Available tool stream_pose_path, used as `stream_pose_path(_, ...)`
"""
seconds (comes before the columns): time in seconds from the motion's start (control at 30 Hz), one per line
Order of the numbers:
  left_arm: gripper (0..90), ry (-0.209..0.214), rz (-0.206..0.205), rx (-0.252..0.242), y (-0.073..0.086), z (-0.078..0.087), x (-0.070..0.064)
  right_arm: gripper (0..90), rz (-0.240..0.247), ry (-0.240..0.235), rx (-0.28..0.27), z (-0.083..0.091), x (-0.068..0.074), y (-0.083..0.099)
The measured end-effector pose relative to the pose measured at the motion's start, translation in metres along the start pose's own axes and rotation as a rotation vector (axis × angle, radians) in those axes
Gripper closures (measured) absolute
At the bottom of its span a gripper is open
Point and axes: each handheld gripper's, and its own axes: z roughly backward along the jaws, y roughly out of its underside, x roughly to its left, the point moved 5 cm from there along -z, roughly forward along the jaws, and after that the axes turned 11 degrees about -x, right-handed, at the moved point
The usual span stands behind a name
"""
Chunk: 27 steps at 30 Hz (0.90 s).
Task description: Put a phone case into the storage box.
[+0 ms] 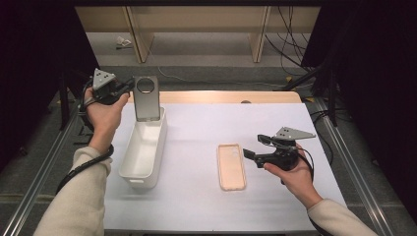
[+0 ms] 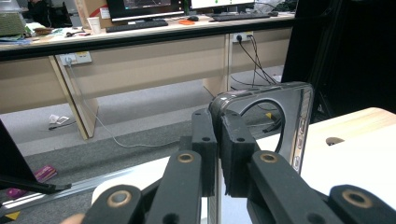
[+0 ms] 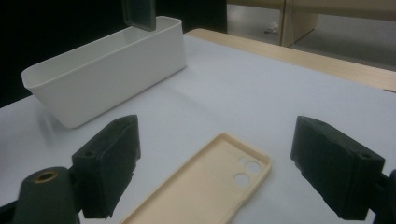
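Two phone cases in play. Grey case (image 1: 146,97) pinched at its left edge by left gripper (image 1: 129,87), jaws clamped tight on it (left gripper view confirms: pads squeezed onto the rim beside the big round camera cutout (image 2: 261,122)). Held upright, lower end hanging just over far end of white bin (image 1: 143,152), at table's left. Not yet inside, judging by high view.

Beige case (image 1: 231,166) lying flat, hollow side up, mid-table, right of bin and well apart from it. Right gripper (image 1: 252,147) hovering just beside its right edge, jaws spread wide, nothing between them. Right gripper view looks along beige case (image 3: 205,186) w/ camera holes at far end, bin (image 3: 102,70) beyond on left.

Likely step: lowering grey case into bin, then beige one next.

Risks from here:
- Grip on grey case is at one thin edge only, near top corner; could swing or twist in the pads if moved fast, then slip out.
- Lower end close to bin's far wall; could catch rim and tip outward onto table instead of dropping in (bin is narrow, little margin sideways).
- Release from this height prob. means a bounce or clatter; better lower first.
- Beige case flat on smooth white sheet (image 1: 206,128): hard to get a jaw under, may just slide away when pushed.
- Soft thin rim may flex and pop free when squeezed.
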Motion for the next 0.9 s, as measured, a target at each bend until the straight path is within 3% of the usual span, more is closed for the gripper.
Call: stream_pose_path(0.9,84.9,-0.006,0.008,0.032,0.016,-0.010,0.004,16.6,-0.003,-0.001,0.002,0.000,0.000,0.000)
